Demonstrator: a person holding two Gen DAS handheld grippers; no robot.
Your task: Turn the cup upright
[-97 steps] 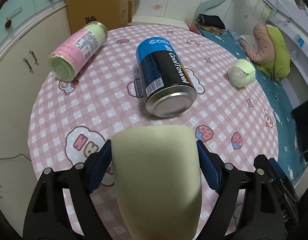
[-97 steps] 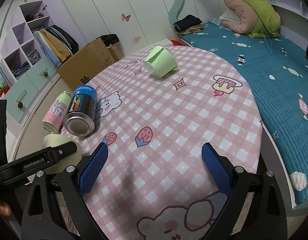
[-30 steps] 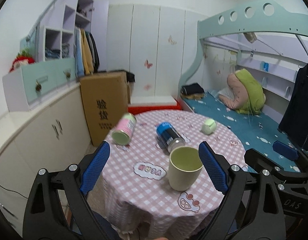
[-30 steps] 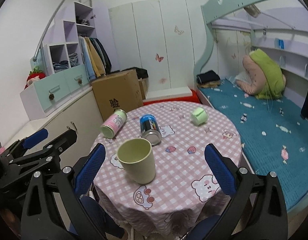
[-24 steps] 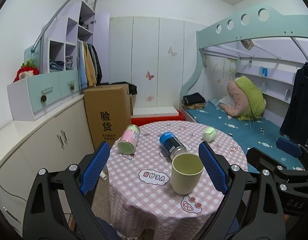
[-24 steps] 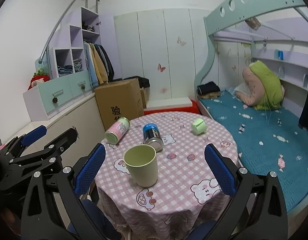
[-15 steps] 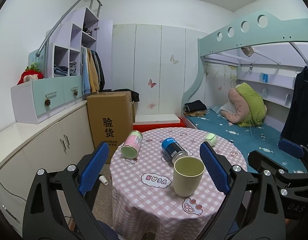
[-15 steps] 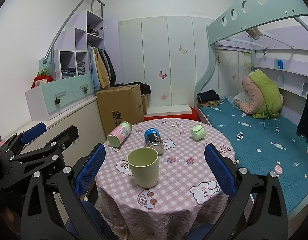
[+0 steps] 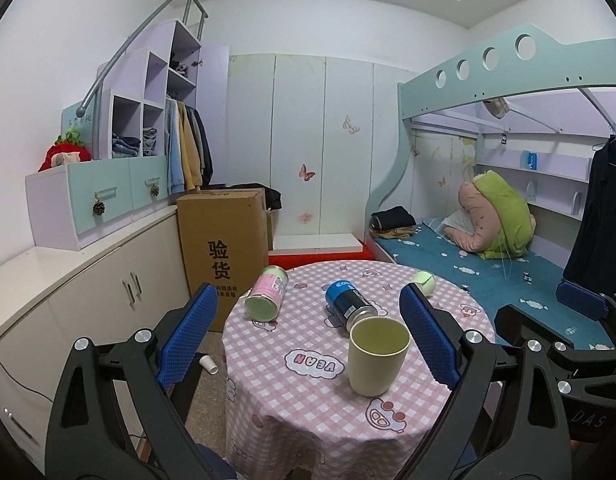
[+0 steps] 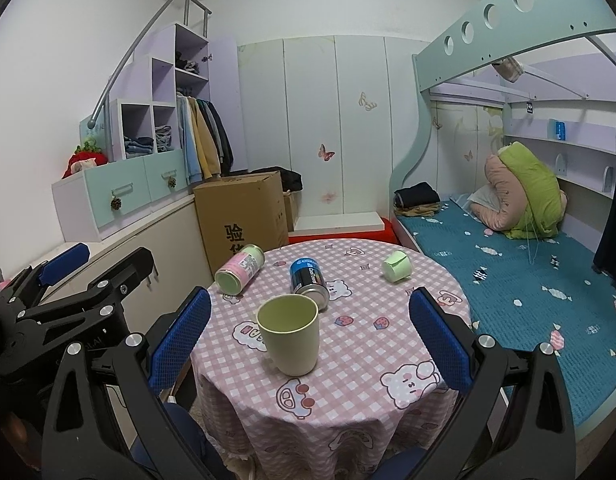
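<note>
A pale yellow-green cup [image 9: 378,354] stands upright, mouth up, near the front of the round table [image 9: 292,404]; it also shows in the right wrist view [image 10: 289,333]. My left gripper [image 9: 308,336] is open and empty, held back from the table, well short of the cup. My right gripper [image 10: 308,336] is open and empty, also back from the table. A small light-green cup [image 10: 396,265] lies on its side at the far right of the table [image 10: 372,392].
A blue-black can [image 9: 349,308] and a pink-green canister [image 9: 267,293] lie on their sides behind the cup. A cardboard box [image 9: 224,240] and cabinets stand left of the table. A bed [image 9: 488,264] runs along the right. A small white cup [image 9: 208,363] lies on the floor.
The left gripper let go of the cup, which now stands upright on the table. Both grippers have drawn back and up, so the table looks smaller and farther away.
</note>
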